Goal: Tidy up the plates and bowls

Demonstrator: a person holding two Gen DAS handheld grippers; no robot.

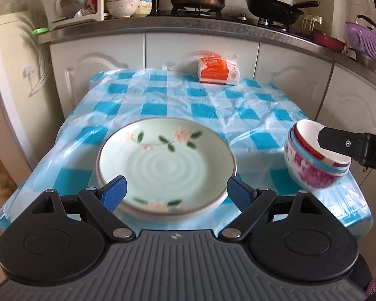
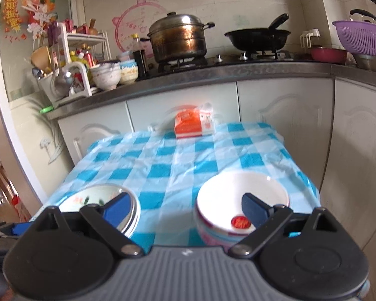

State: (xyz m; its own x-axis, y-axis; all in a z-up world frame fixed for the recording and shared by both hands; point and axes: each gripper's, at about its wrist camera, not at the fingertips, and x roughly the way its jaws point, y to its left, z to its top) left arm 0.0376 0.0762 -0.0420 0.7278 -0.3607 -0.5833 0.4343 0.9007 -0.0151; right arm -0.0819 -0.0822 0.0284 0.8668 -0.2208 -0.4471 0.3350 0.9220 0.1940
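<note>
Both claws stood released. Left claw [image 1: 176, 192] hung spread wide at the near rim of the plate [image 1: 166, 164], its blue pads [image 1: 115, 193] flanking that rim without pressing it. The pale green, flower-painted plate lay on the checked surface [image 1: 188, 105] near its front edge. Right claw [image 2: 185, 209] was likewise spread, one finger [image 2: 254, 209] reaching over the white inside of the stacked bowls [image 2: 240, 200], nothing clamped. Those bowls sat at the front right of the surface, well apart from the plate. An orange box [image 1: 218, 71] rested at the far edge.
</note>
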